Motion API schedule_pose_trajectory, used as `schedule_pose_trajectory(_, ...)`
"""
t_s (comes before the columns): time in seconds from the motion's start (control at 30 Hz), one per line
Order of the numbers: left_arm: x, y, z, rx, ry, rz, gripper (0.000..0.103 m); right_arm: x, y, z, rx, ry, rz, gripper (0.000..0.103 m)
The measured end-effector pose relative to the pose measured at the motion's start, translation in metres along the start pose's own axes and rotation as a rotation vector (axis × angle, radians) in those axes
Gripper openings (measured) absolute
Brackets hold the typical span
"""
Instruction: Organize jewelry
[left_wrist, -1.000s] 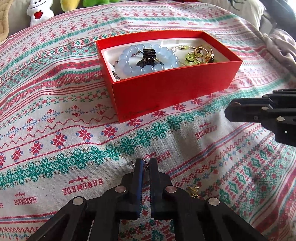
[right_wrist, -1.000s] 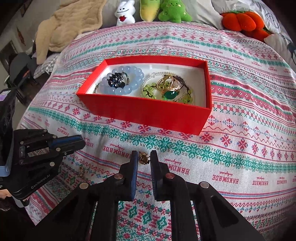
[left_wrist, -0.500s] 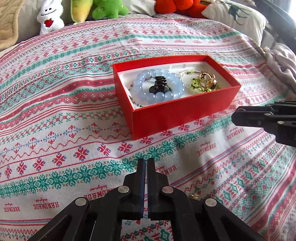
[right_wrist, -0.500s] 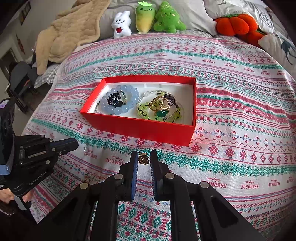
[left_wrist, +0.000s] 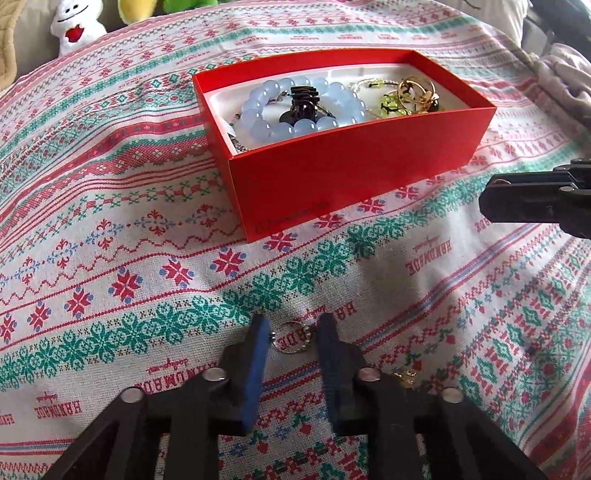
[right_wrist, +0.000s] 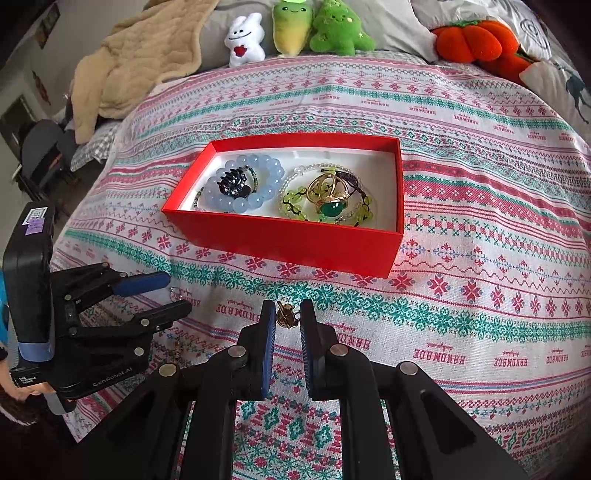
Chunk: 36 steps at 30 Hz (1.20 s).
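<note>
Bedding with a red-and-green knitted pattern (right_wrist: 480, 206) carries everything, plush toys lined up along its far edge. My left tongs (left_wrist: 293, 334) are opening, their pads standing either side of a small silver ring (left_wrist: 291, 338) that lies flat on the cloth, on the near side of the red box (left_wrist: 354, 162); neither pad presses on it. My right tongs (right_wrist: 288, 319) are nearly together around a small gold piece (right_wrist: 285, 318), which sits between the pads just short of the box's near wall; it looks clamped, though I cannot be certain both pads touch it.

Both pieces seem light, hard and slick, and the soft cloth gives under them. I judge the silver ring is best taken across its rim, pads low to the fabric, without snagging a thread.

Both my hands point steeply down toward the bed, the left to the box's near left, the right nearer its middle. Inside the box lie a pale blue bead bracelet (right_wrist: 258, 184) around a black claw clip (right_wrist: 232, 182), and a tangle of green beads and gold rings (right_wrist: 327, 197).
</note>
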<state>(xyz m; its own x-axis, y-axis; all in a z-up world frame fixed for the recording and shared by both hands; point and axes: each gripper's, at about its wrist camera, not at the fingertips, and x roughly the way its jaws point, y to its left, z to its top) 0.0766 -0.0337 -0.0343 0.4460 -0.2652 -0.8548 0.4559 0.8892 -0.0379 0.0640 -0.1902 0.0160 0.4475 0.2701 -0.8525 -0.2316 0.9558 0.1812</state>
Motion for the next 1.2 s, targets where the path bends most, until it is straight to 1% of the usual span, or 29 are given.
schedule_pose_trajectory(0.1,-0.002,0.000,-0.001,0.009,-0.001,0.004,0.017,-0.001,0.001,0.001,-0.002,-0.005,0.000,0.014)
schedule_pose_trajectory(0.3,-0.009,0.002,0.003,-0.010,0.001,-0.004,0.017,-0.006,0.000,0.006,0.002,-0.023,0.002,0.014)
schedule_pose_trajectory(0.43,-0.026,-0.001,0.012,-0.004,-0.046,-0.007,0.017,-0.014,-0.002,0.014,0.009,-0.046,0.002,0.014)
schedule_pose_trajectory(0.57,-0.042,-0.005,0.031,0.006,-0.099,-0.003,0.017,-0.020,-0.006,0.026,0.022,-0.075,-0.006,0.014)
schedule_pose_trajectory(0.67,-0.046,-0.007,0.048,0.021,-0.126,0.010,0.017,-0.021,-0.008,0.037,0.035,-0.087,-0.007,0.014)
schedule_pose_trajectory(0.8,-0.043,-0.004,0.071,0.003,-0.154,0.017,0.017,-0.018,-0.012,0.053,0.053,-0.098,-0.016,0.014)
schedule_pose_trajectory(0.97,-0.037,0.003,0.092,-0.048,-0.197,0.023,0.017,-0.012,-0.024,0.071,0.104,-0.112,-0.035,0.014)
schedule_pose_trajectory(1.2,-0.017,0.012,0.111,-0.114,-0.198,0.026,0.018,-0.001,-0.046,0.090,0.200,-0.114,-0.028,0.014)
